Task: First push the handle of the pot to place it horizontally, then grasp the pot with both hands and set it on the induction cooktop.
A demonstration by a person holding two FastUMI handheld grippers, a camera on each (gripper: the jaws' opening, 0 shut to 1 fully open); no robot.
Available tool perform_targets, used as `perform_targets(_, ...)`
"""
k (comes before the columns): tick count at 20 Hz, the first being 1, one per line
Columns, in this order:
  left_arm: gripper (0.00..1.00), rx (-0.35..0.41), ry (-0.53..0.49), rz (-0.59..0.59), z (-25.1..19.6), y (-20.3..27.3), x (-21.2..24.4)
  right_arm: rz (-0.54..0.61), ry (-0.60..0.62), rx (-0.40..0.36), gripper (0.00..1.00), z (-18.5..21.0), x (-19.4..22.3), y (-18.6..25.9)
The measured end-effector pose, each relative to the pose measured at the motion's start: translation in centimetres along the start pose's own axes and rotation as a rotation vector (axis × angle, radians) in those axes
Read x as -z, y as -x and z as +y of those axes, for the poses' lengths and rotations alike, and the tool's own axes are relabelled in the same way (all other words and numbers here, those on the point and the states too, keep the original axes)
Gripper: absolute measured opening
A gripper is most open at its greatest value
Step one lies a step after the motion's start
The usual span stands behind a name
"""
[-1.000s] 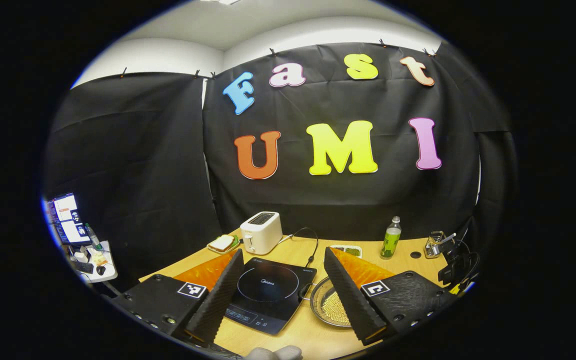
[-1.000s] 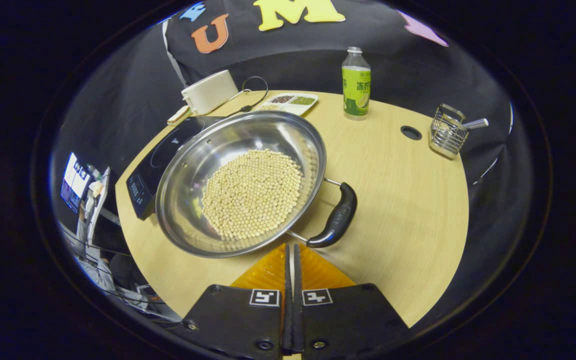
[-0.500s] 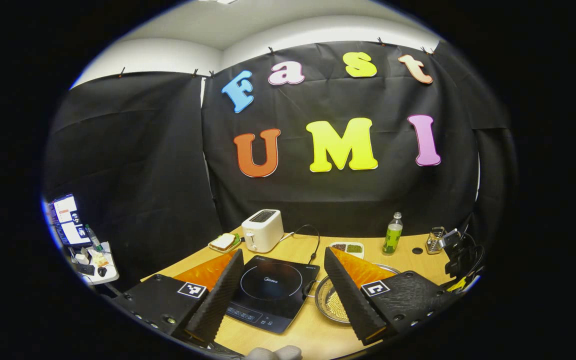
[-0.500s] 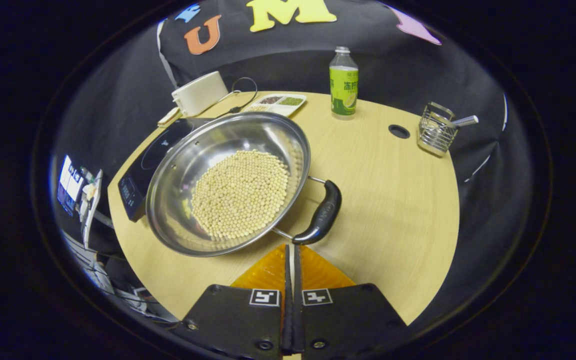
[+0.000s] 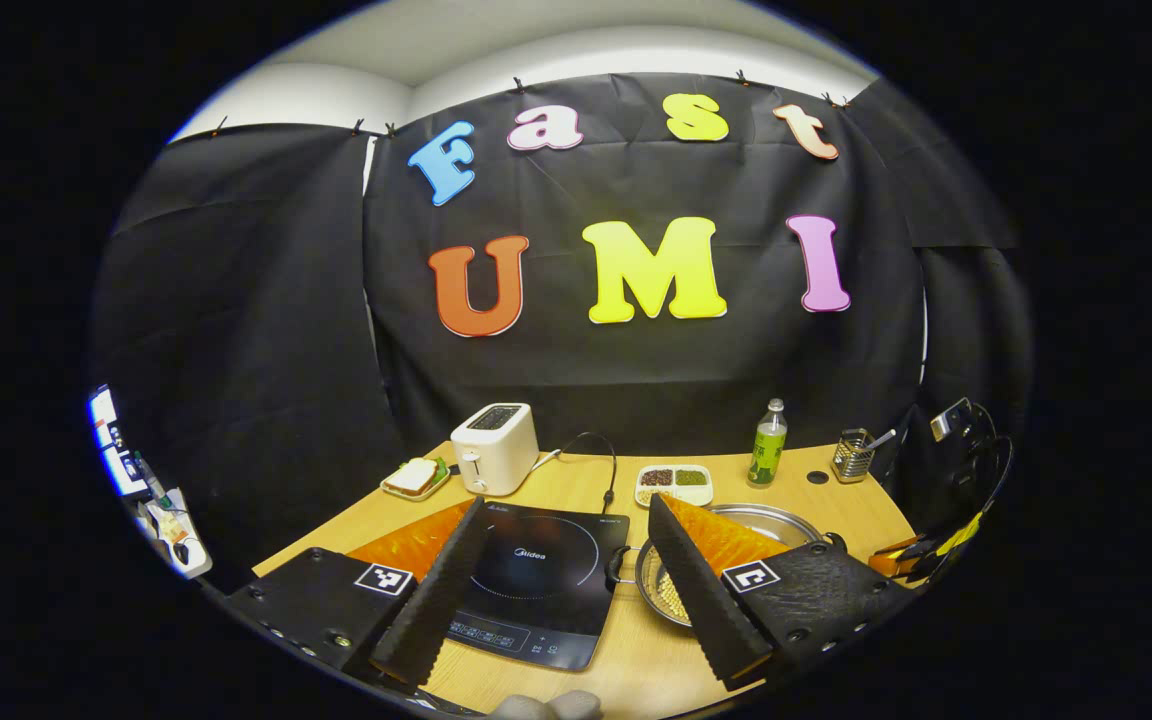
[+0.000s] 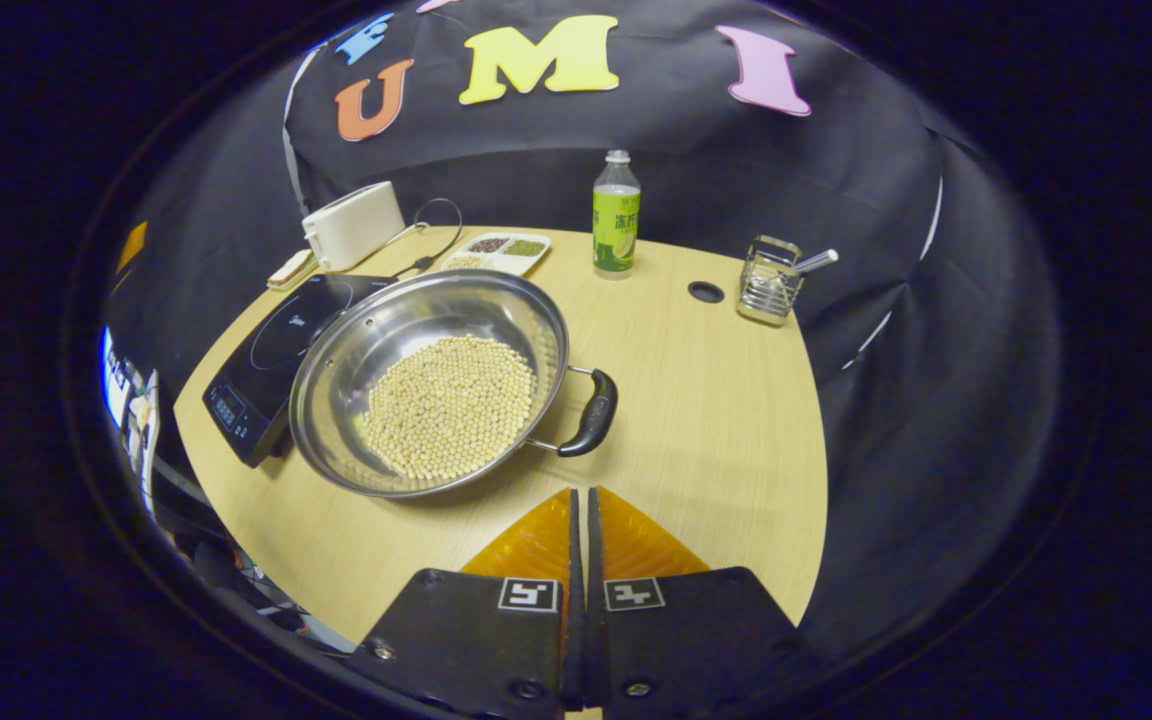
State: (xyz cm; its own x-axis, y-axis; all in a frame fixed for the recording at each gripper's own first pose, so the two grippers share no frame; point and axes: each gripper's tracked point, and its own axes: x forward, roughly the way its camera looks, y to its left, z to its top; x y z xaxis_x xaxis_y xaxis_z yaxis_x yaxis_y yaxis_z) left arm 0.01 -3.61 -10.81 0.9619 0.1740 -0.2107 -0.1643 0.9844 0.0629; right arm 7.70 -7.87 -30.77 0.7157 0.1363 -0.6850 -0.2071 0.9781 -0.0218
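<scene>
Item: round stainless-steel pot (image 6: 431, 385), wide and shallow, polished inside, part-filled with a flat bed of small pale yellow beans (image 6: 449, 405). It sits on the light wood-grain desk (image 6: 726, 420), its rim at 9 o'clock overlapping the edge of the flat black glass induction cooktop (image 6: 271, 350) in the right gripper view.

Handle: curved black plastic grip (image 6: 592, 413) on two thin steel rods, at the pot's 3 o'clock, apart from both claws.

Right claw (image 6: 581, 520): clenched, orange-sided fingers pressed together, holding nothing, at 6 o'clock of the handle and short of it.

Left claw (image 5: 561, 570): released, ribbed black pads wide apart, empty, framing the cooktop, with the pot at its 3 o'clock.

Step in hand, as judged: the handle push. Best done with the fingertips closed as one blunt pusher, meeting the grip's near end low and square, then sweeping slowly. Smooth plastic may let the tips slide off, and a hard shove could spin the slick pot or scatter beans.

Other stock:
- white boxy plastic toaster (image 6: 351, 225) with black cord, 11 o'clock of the pot;
- white divided tray of assorted grains (image 6: 496, 250), 12 o'clock;
- clear bottle with green label (image 6: 615, 215), 1 o'clock;
- small square wire basket (image 6: 768, 283), 2 o'clock.
</scene>
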Motion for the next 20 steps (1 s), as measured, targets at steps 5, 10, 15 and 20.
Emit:
perform_targets(5, 0.97, 0.100, -0.008, 0.009, 1.4, -1.4, 1.7, -0.073, -0.050, 0.094, 0.27, 1.2, 0.2, 3.2)
perform_targets(10, 0.97, 0.173, -0.023, 0.054, 2.1, -3.2, 4.6, -0.126, -0.115, 0.178, 0.91, 2.0, 0.4, 5.1)
perform_targets(15, 0.97, 0.217, -0.007, 0.158, 0.7, -6.1, 9.3, -0.130, -0.140, 0.169, 0.91, 3.0, -0.1, 3.9)
perform_targets(20, 0.96, 0.227, -0.008, 0.261, -2.0, -10.1, 13.4, -0.117, -0.123, 0.143, 0.91, 3.1, -1.8, 0.6)
